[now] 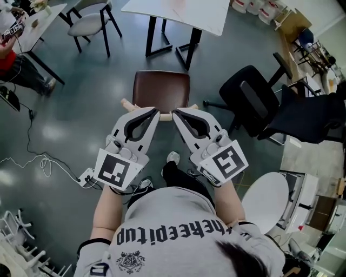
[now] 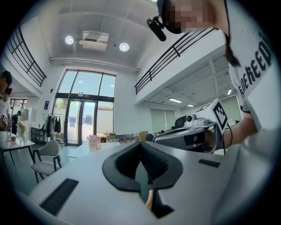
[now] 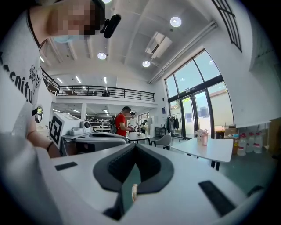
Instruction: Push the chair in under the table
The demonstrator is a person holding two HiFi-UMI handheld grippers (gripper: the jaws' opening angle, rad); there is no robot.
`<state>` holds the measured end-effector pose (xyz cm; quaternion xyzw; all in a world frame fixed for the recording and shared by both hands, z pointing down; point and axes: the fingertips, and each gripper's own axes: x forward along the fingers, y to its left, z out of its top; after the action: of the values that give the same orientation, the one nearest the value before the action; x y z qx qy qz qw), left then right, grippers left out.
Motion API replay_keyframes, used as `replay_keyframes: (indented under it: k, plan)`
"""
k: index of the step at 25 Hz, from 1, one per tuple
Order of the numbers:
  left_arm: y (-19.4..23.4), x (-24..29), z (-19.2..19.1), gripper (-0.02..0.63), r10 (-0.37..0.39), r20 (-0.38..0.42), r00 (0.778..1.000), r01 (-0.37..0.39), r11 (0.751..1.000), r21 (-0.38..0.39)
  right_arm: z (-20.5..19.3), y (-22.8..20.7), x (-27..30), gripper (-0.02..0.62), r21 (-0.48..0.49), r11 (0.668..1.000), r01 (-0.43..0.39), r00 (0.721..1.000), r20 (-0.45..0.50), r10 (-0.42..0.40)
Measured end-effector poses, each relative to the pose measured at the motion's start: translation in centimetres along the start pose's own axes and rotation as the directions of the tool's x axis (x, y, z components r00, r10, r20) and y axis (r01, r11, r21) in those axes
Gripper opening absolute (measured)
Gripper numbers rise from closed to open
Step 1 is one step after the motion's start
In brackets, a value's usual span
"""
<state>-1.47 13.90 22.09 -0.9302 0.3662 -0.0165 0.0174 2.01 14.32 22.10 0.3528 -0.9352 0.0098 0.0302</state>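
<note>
The chair (image 1: 161, 89) has a brown seat and a pale wooden back rail (image 1: 166, 116). It stands on the grey floor just short of the white table (image 1: 178, 13), whose black legs rise beyond the seat. My left gripper (image 1: 155, 112) and right gripper (image 1: 176, 112) lie side by side, pointing level, tips against the back rail. Both are shut with nothing clamped. In the left gripper view the left gripper (image 2: 140, 144) shows a sliver of pale wood below its closed jaws. The right gripper (image 3: 134, 146) shows the same, with the table (image 3: 206, 149) ahead.
A black office chair (image 1: 254, 100) stands close on the right. A grey chair (image 1: 92, 21) and another table are at the upper left, near a person in red (image 1: 8, 51). A white cable and power strip (image 1: 86, 176) lie on the floor at the left.
</note>
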Motion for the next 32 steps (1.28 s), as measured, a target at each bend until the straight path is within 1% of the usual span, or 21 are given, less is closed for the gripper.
replay_keyframes:
  k: [4,14,20,26,32]
  plan:
    - [0.4,1.6,-0.1,0.015,0.017,-0.018,1.000,-0.017,1.000,0.002,-0.1,-2.0,0.1,0.011,0.007,1.000,-0.017,1.000,0.007,0.017]
    - [0.7,5.6,-0.2,0.015,0.040,-0.023,0.999,-0.040,0.999,0.003,-0.9,-5.9,0.1,0.011,0.011,0.999,-0.050,0.999,0.005,0.050]
    - [1.7,6.5,-1.2,0.015,0.048,-0.053,0.997,-0.047,0.999,0.014,-1.7,-7.1,0.7,0.011,0.018,0.998,-0.061,0.998,-0.007,0.061]
    - [3.4,6.6,-2.9,0.015,0.052,-0.087,0.995,-0.052,0.999,0.006,-2.9,-7.2,2.7,0.012,0.014,0.997,-0.069,0.997,-0.038,0.070]
    - [5.3,7.4,-5.4,0.017,0.022,-0.160,0.987,-0.016,0.999,0.039,-5.1,-7.9,4.8,0.014,0.010,0.998,-0.062,0.991,-0.115,0.063]
